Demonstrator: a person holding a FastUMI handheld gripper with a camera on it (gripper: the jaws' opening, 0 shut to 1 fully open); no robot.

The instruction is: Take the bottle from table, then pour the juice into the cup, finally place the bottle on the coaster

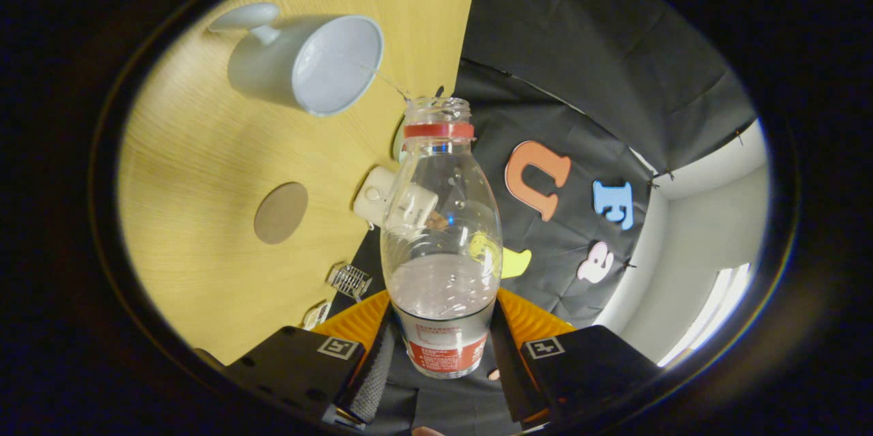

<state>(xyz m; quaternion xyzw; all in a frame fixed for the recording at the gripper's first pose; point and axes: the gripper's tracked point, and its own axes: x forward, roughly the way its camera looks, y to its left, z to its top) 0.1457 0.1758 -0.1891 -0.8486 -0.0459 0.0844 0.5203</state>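
Observation:
My gripper (442, 340) is shut on a clear plastic bottle (440, 231) with a red neck ring and a red label; both fingers press its lower body. The bottle is tipped over, uncapped, with clear liquid pooled low inside. A thin stream runs from its mouth (436, 107) toward the white cup (320, 64), which stands on the wooden table (204, 149) just beyond the mouth. The round brown coaster (280, 212) lies flat on the table, apart from the cup and beside the bottle's body.
A small white device (382, 200) sits at the table edge behind the bottle. A little clear ribbed object (350, 280) and a white item (316, 315) lie near the table edge close to one finger. Black cloth wall hangs past the table.

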